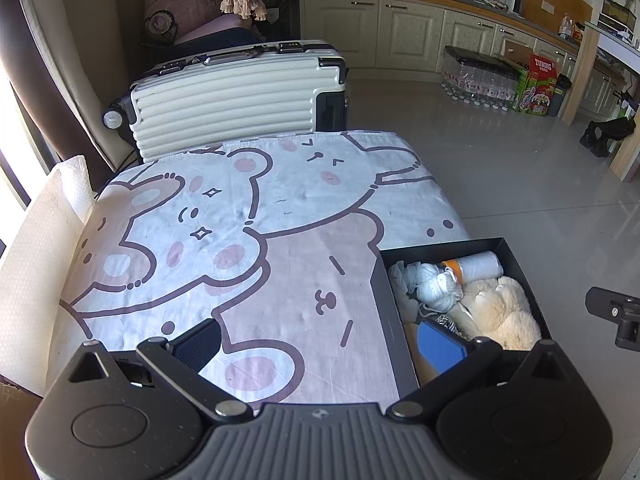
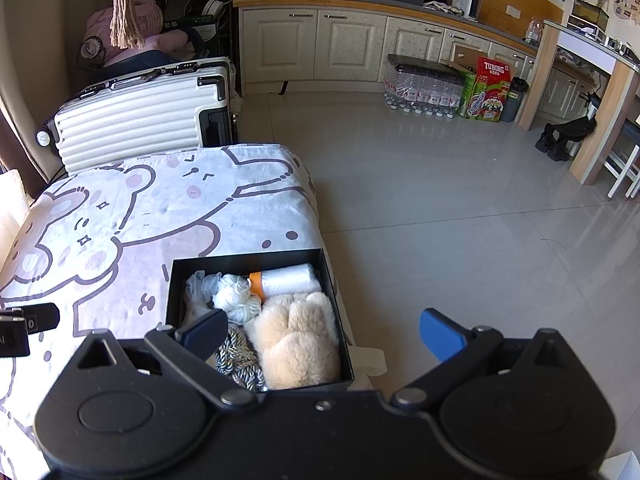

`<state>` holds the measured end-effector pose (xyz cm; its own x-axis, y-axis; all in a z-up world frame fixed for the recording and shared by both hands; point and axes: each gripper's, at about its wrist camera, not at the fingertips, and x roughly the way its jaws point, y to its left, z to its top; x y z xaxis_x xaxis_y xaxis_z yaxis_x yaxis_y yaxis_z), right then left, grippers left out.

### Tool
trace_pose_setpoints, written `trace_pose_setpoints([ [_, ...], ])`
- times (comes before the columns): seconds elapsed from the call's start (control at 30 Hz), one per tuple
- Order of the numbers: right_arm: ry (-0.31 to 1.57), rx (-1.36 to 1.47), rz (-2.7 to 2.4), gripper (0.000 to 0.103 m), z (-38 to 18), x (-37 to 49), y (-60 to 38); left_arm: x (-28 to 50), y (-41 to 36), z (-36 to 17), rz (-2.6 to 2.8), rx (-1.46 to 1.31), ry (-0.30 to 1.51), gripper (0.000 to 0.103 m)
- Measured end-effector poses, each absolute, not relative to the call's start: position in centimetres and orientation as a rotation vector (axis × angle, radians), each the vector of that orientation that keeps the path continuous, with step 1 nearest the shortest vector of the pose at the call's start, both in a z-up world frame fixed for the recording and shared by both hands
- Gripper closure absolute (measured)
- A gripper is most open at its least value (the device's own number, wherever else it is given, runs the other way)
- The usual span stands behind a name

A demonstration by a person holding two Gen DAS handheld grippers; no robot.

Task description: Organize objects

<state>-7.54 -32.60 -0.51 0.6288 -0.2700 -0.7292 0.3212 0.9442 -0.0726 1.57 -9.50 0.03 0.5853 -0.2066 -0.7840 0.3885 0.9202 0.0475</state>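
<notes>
A black box (image 1: 384,304) (image 2: 256,258) sits at the right edge of a table under a bear-print cloth (image 1: 224,240) (image 2: 120,216). Inside lie a cream plush toy (image 1: 500,312) (image 2: 300,336), a white yarn ball (image 1: 434,286) (image 2: 236,300), a white bag roll with an orange band (image 1: 480,266) (image 2: 290,278), and a striped cord (image 2: 236,356). My left gripper (image 1: 320,342) is open, low over the cloth, its right finger over the box. My right gripper (image 2: 322,332) is open above the box's near end, nothing between its fingers.
A white suitcase (image 1: 236,96) (image 2: 136,120) stands behind the table. White padding (image 1: 36,248) lies along the table's left edge. Tiled floor (image 2: 460,220) spreads to the right, with water bottle packs (image 2: 424,88) and a Tuborg carton (image 2: 486,88) by the kitchen cabinets.
</notes>
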Motion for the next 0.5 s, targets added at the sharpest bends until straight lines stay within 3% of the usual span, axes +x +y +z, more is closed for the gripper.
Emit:
trace_pose_setpoints([
  [0.5,0.822,0.068,-0.341,0.000,0.11,-7.46,-32.64,1.51,-9.57,0.04,-0.350,0.223,0.882,0.000],
])
